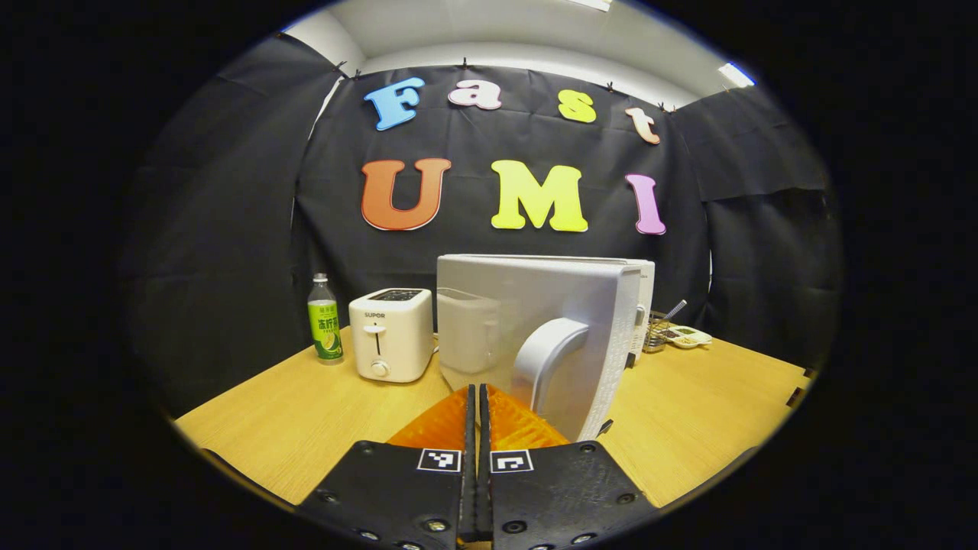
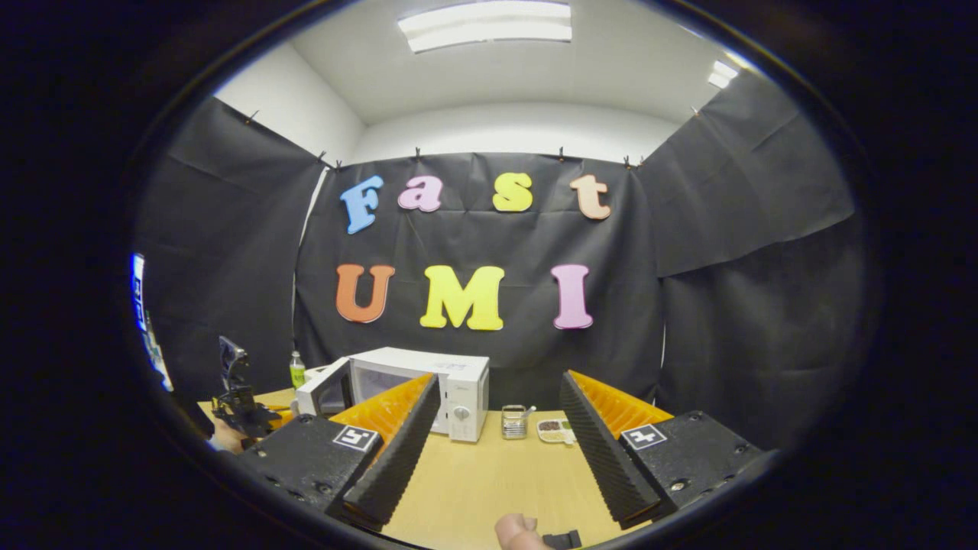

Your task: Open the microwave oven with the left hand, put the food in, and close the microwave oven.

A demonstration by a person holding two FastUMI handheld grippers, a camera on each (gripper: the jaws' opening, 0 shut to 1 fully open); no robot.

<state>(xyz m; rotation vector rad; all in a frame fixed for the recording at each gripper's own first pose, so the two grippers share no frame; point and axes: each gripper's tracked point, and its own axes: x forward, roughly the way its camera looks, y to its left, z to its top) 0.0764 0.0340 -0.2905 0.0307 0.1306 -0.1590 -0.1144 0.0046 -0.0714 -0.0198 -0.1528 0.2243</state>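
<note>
Left hand-held gripper: fingers pressed together, gripping nothing, just beside the handle of the microwave oven, whose door stands open on the counter. Right hand-held gripper: wide open, empty.

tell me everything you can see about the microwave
The microwave is a white box standing upright on the wooden table, with two round knobs on its right-hand panel. Its door hangs partly open, swung out to the left, with a curved white handle and a window. The left gripper, jaws closed, sits just before the door.
</note>
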